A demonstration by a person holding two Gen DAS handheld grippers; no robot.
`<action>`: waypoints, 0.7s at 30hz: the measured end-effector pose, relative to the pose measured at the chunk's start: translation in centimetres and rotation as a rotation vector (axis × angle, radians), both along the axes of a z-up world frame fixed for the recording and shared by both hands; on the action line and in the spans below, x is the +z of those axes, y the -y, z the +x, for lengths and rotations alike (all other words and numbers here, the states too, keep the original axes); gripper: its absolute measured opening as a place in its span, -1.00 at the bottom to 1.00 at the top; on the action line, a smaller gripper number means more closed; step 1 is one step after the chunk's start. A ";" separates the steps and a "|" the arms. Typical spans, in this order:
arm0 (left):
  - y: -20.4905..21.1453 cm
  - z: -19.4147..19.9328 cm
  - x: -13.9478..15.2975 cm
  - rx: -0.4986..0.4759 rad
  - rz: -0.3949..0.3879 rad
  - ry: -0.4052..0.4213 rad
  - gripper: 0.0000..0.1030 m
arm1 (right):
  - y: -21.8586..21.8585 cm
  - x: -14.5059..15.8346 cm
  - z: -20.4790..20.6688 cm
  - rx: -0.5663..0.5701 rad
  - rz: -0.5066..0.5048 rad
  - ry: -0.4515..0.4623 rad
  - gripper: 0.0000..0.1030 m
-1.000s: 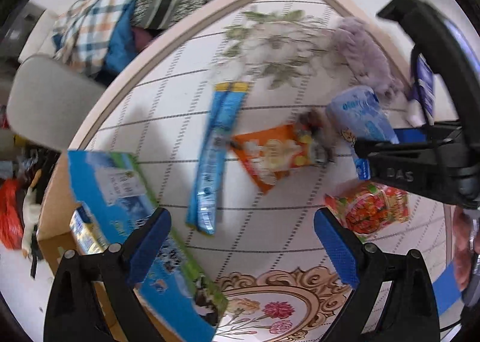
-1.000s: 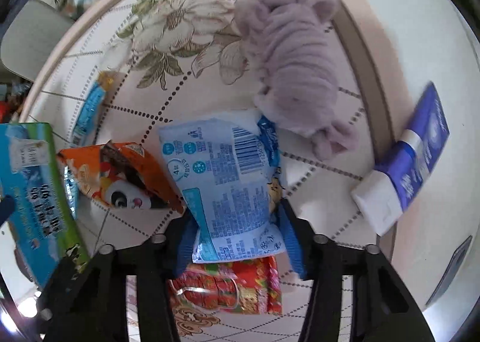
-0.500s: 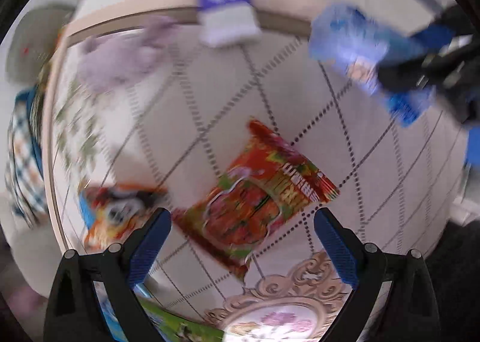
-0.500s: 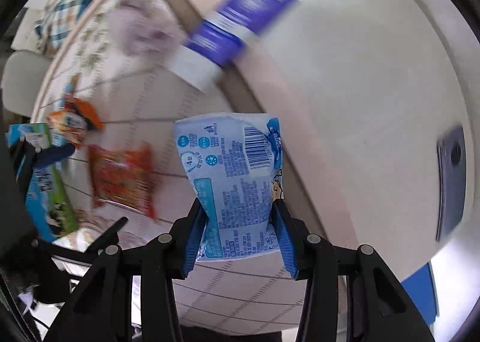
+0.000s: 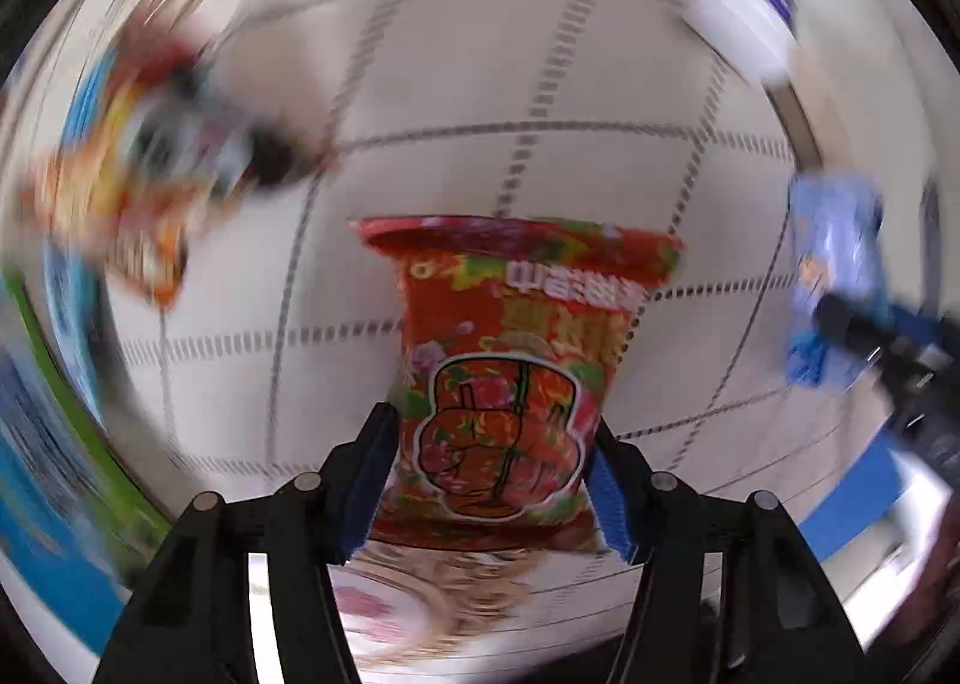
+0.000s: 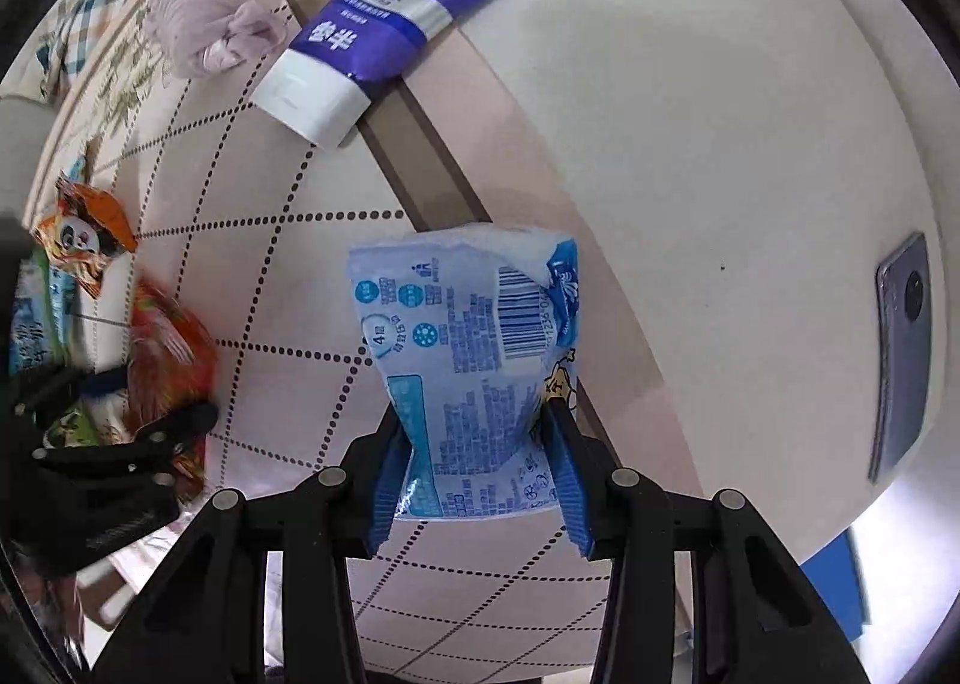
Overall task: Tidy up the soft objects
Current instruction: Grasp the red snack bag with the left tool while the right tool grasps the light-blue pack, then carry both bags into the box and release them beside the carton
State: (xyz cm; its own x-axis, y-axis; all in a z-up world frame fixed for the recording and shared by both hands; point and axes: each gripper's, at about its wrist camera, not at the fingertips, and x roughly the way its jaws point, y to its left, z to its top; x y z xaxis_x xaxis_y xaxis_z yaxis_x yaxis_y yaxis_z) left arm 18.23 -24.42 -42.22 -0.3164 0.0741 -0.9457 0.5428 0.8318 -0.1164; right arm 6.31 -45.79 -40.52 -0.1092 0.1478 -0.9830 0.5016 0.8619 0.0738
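- Left hand-held gripper [image 5: 489, 480] clenched on red crinkly snack packet [image 5: 510, 378], above patterned table [image 5: 456, 84].
- Right hand-held gripper [image 6: 477, 474] grasping pale blue plastic pouch [image 6: 474, 366], 12 o'clock.
- Keep squeeze light, carry level, set down well apart.

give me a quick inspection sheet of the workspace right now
surface: patterned mat with dotted grid lines, on a white table
job's things: red snack bag and light blue pack, both gripped; purple plush and orange panda bag on the mat
clutter: purple tube across the mat's edge; phone on the table
grippers: left gripper shut on the red snack bag; right gripper shut on the light blue pack
cables: nothing seen
surroundings: checked cloth past the mat
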 end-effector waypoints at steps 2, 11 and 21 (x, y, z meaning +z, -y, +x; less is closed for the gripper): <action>-0.8 0.0 0.1 0.060 -0.022 0.001 0.11 | -0.5 -0.2 0.4 0.006 -0.013 -0.005 -0.03; 0.7 -2.4 0.5 0.021 0.002 0.094 -0.10 | -2.0 -1.4 1.9 0.015 -0.067 -0.038 0.00; -1.0 -3.2 6.9 0.128 -0.137 0.173 -0.14 | -4.9 2.1 2.2 0.017 -0.045 0.039 -0.30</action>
